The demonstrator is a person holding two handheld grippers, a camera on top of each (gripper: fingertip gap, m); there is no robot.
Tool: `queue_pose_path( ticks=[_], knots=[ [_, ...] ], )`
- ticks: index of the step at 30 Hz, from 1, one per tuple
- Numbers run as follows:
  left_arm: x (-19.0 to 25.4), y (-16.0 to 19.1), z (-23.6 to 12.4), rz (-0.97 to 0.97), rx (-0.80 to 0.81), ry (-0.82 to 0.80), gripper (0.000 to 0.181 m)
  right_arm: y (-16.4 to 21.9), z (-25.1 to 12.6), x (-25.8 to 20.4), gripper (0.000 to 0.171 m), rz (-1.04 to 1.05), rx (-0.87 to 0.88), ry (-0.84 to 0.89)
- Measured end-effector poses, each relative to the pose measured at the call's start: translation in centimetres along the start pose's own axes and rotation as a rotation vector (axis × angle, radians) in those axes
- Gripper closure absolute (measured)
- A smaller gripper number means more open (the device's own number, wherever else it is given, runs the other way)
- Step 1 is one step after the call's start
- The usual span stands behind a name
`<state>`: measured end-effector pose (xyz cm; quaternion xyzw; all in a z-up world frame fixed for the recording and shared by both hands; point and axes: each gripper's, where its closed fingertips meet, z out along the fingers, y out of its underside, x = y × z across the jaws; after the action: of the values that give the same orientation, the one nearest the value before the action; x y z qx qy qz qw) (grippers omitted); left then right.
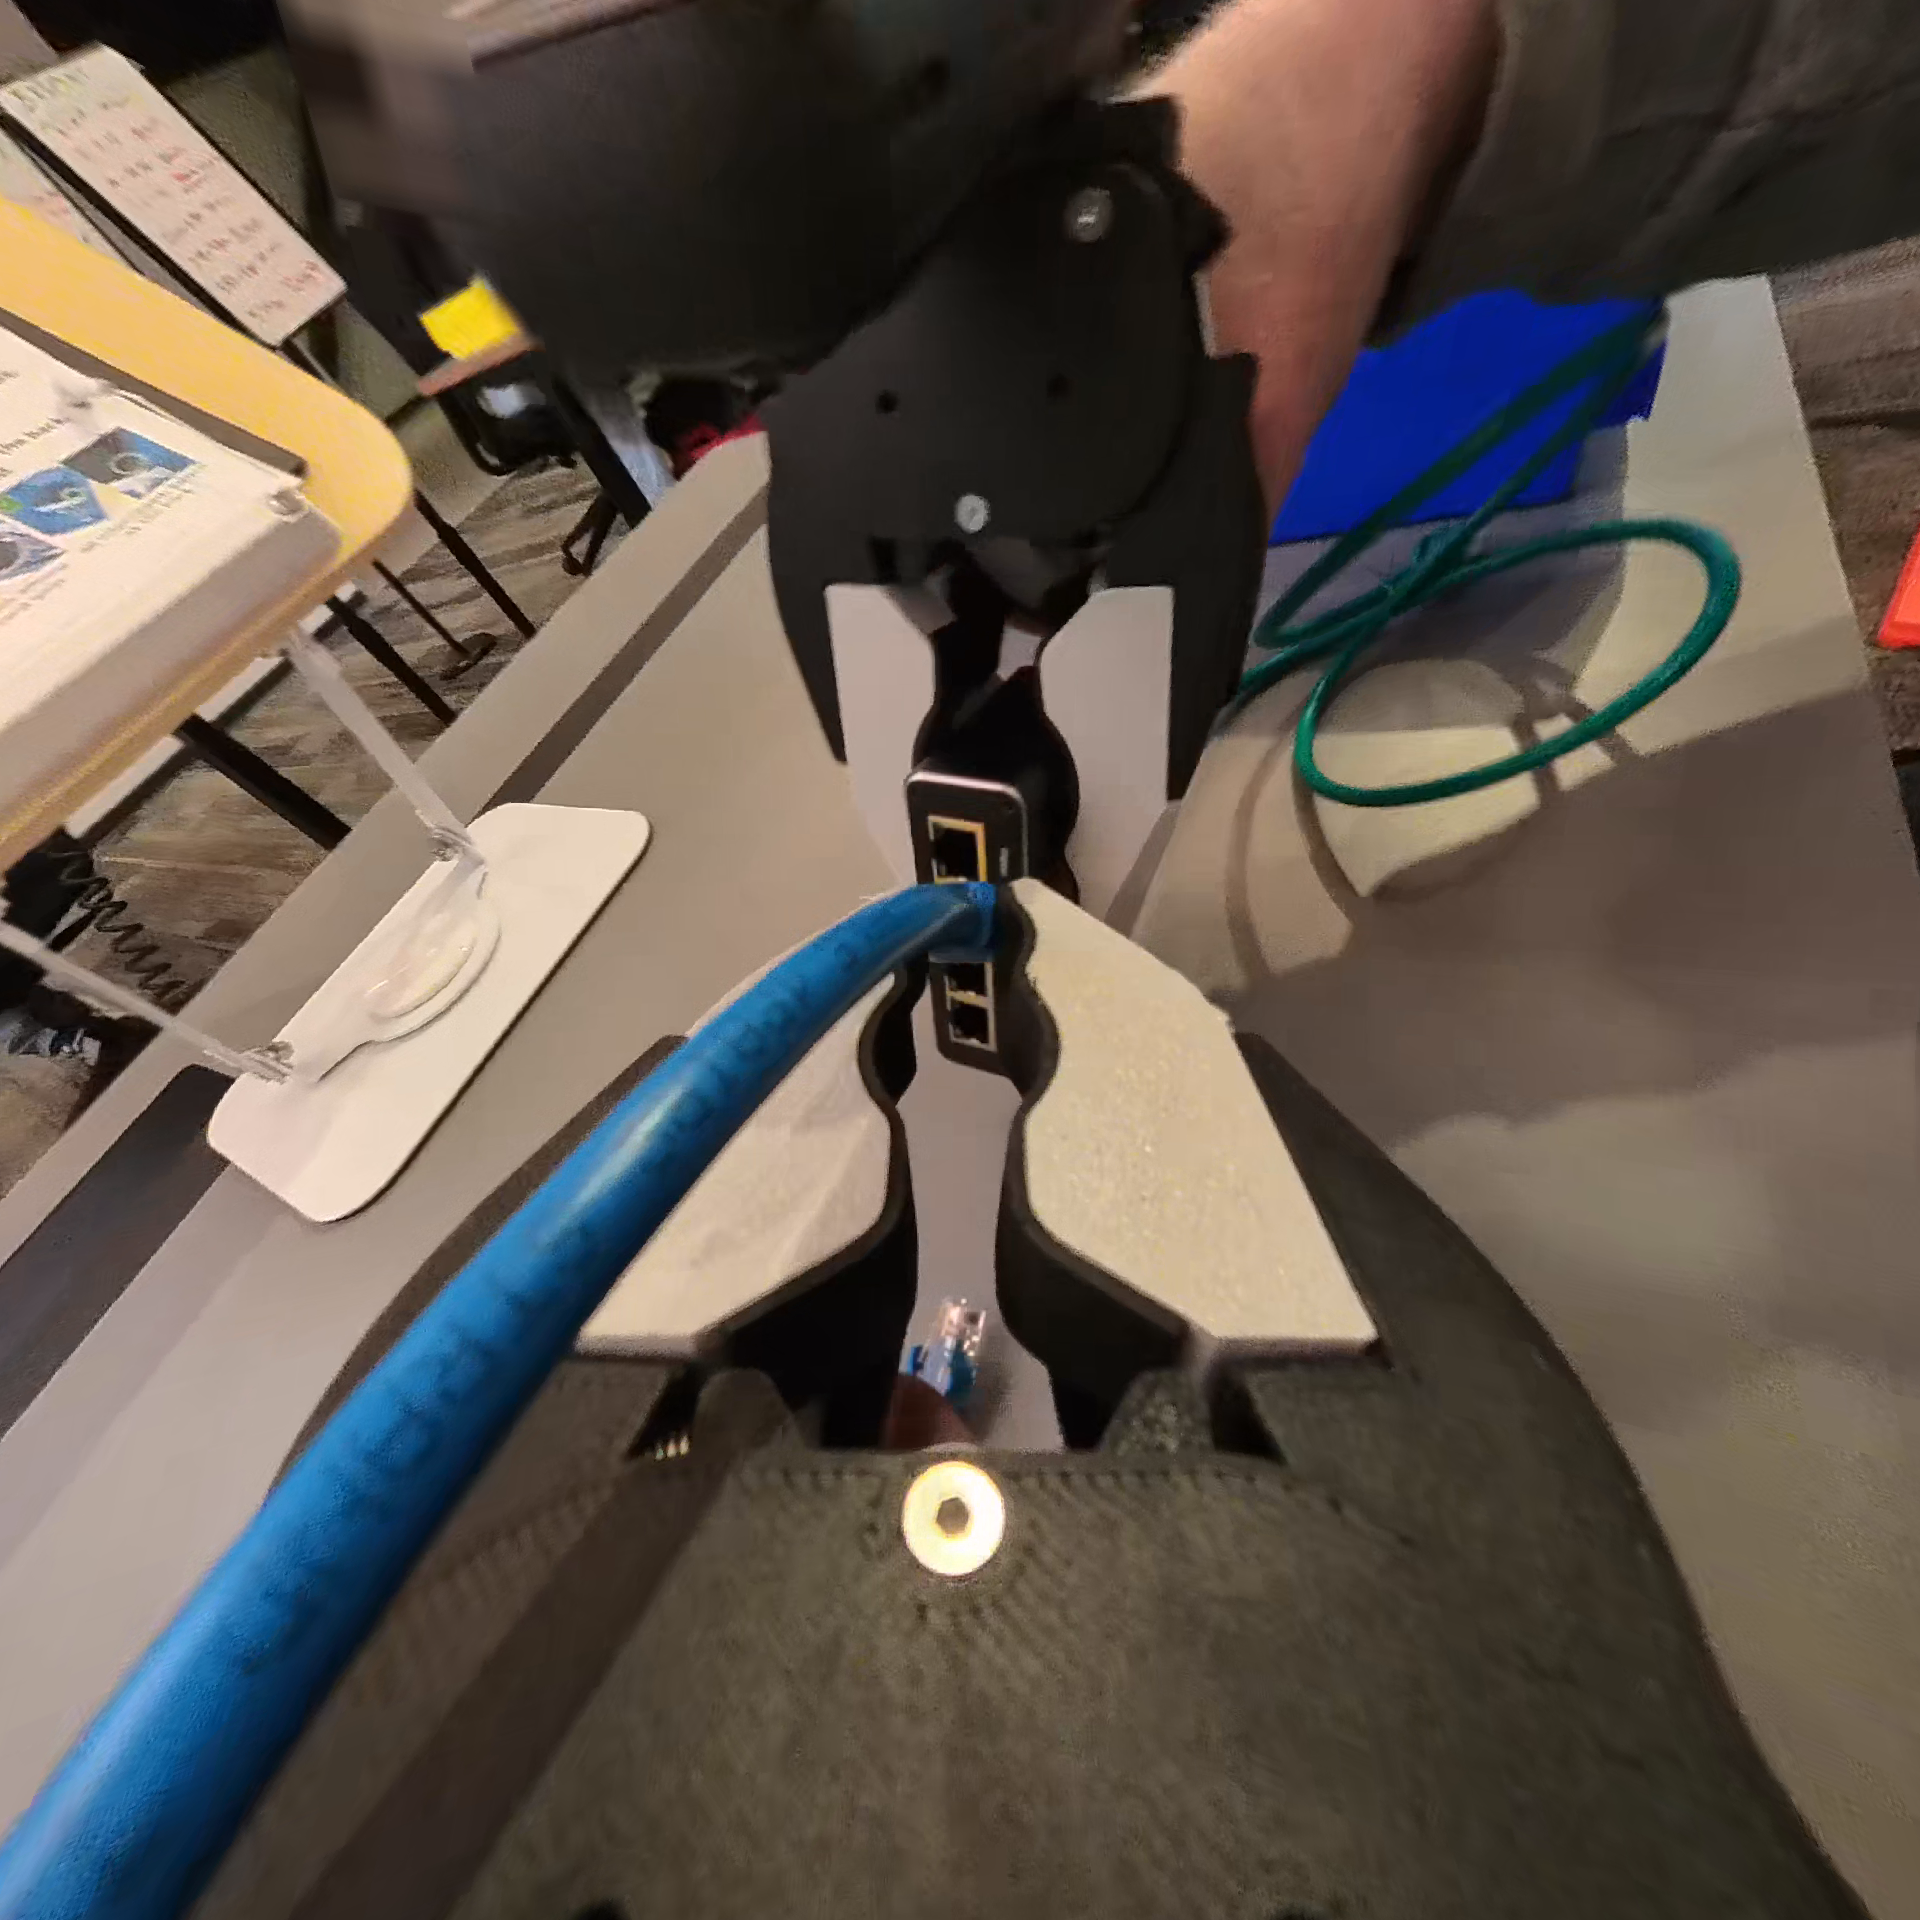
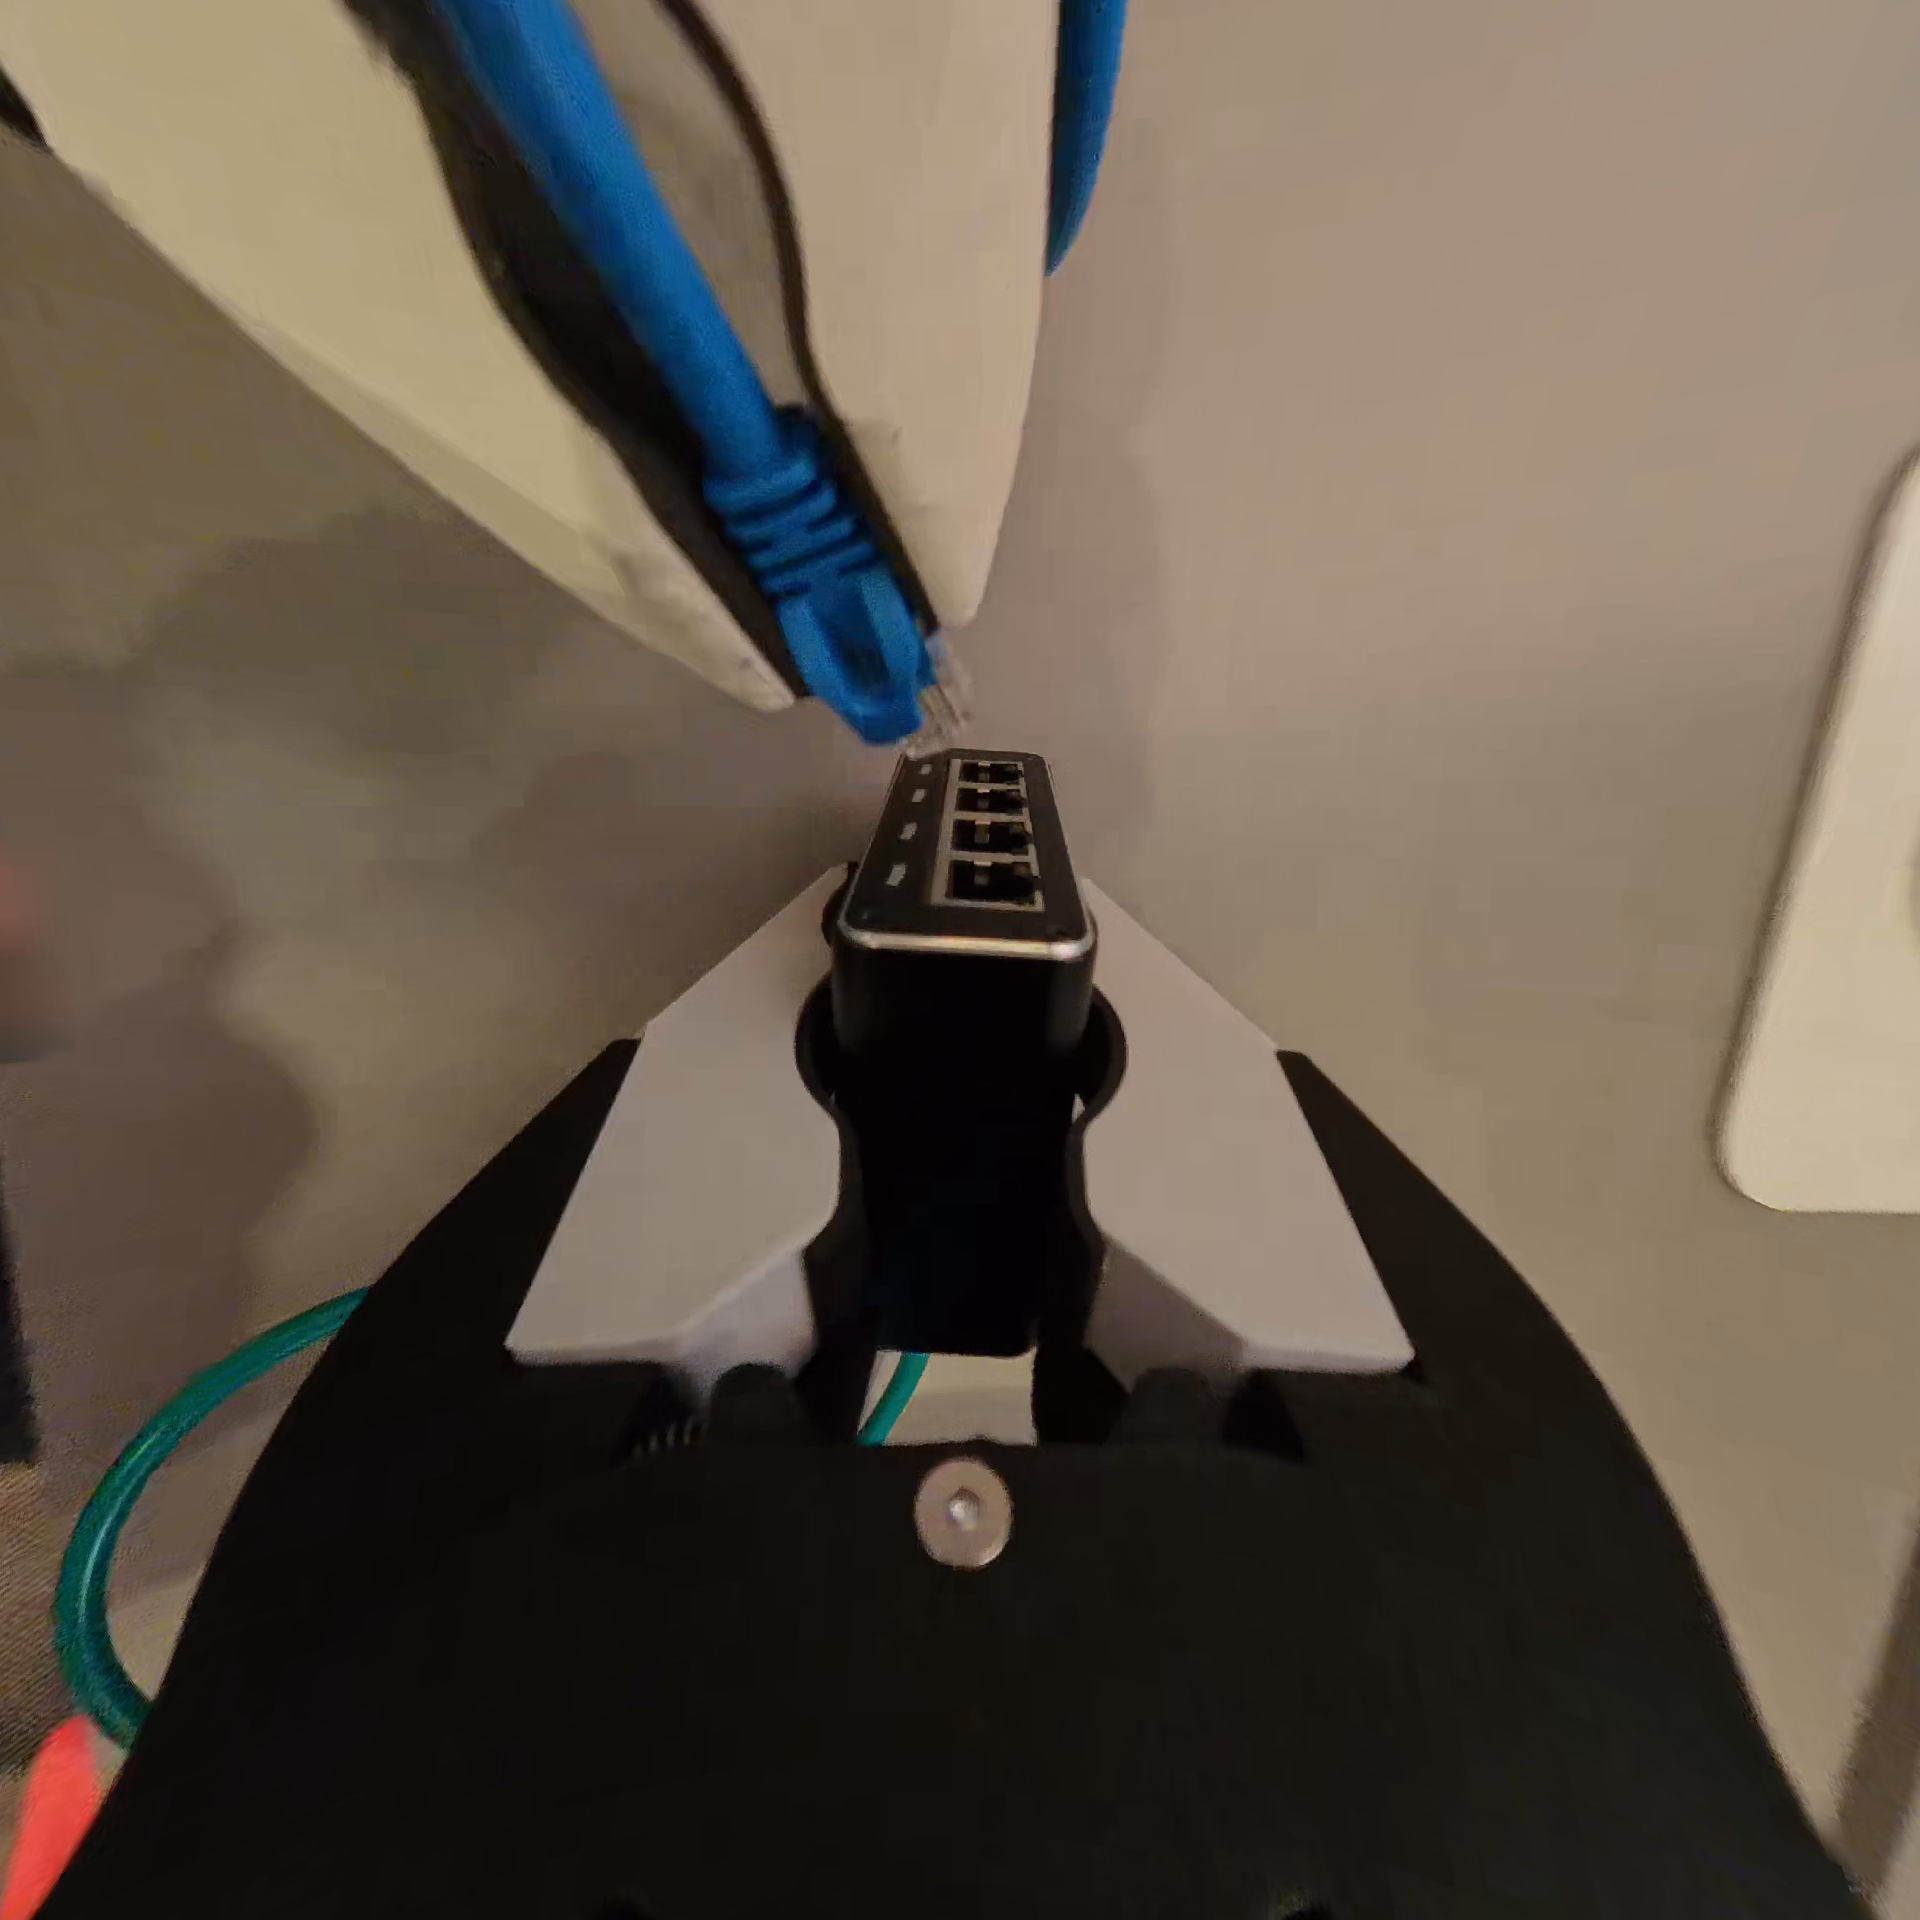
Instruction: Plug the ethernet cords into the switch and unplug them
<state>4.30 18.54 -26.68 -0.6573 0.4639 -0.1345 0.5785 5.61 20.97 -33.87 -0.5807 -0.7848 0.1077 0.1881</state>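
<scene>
Grey table (image 1: 1558, 1091) spreads under both grippers, with carpeted floor and another yellow-edged table (image 1: 208, 353) beyond its left side. Nearest in the left wrist view, the left gripper (image 1: 971, 935) is closed on the blue ethernet cord (image 1: 582, 1174) just behind its plug, the cord arching back over the left finger toward the camera. A second blue plug (image 1: 951, 1351) lies on the table below the fingers. Directly ahead, the black switch (image 1: 966, 842) is pinched between the right gripper (image 2: 961, 935) fingers, its row of ports facing the left gripper. In the right wrist view the cord's plug (image 2: 862, 665) hangs just above the farthest port, its tip close to the switch face; whether it touches is unclear. Farther off, a green cable (image 1: 1507, 644) loops on the table before a blue folder (image 1: 1455, 416), and a white stand base (image 1: 436, 997) sits left.
</scene>
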Motion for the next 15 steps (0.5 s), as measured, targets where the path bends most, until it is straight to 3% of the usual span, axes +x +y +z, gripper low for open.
queue_pose_path(
  ticks=[8, 15],
  knots=[
    [-4.4, -3.0, -2.6, -0.188, 0.118, -0.093, 0.170, -2.7, -5.9, 5.6, 0.139, -0.118, 0.099, 0.561],
    [-6.4, -5.4, -4.4, -0.332, 0.225, -0.106, 0.170, -5.9, -9.7, 5.9, 0.139, -0.256, 0.143, 0.816]
  ],
)
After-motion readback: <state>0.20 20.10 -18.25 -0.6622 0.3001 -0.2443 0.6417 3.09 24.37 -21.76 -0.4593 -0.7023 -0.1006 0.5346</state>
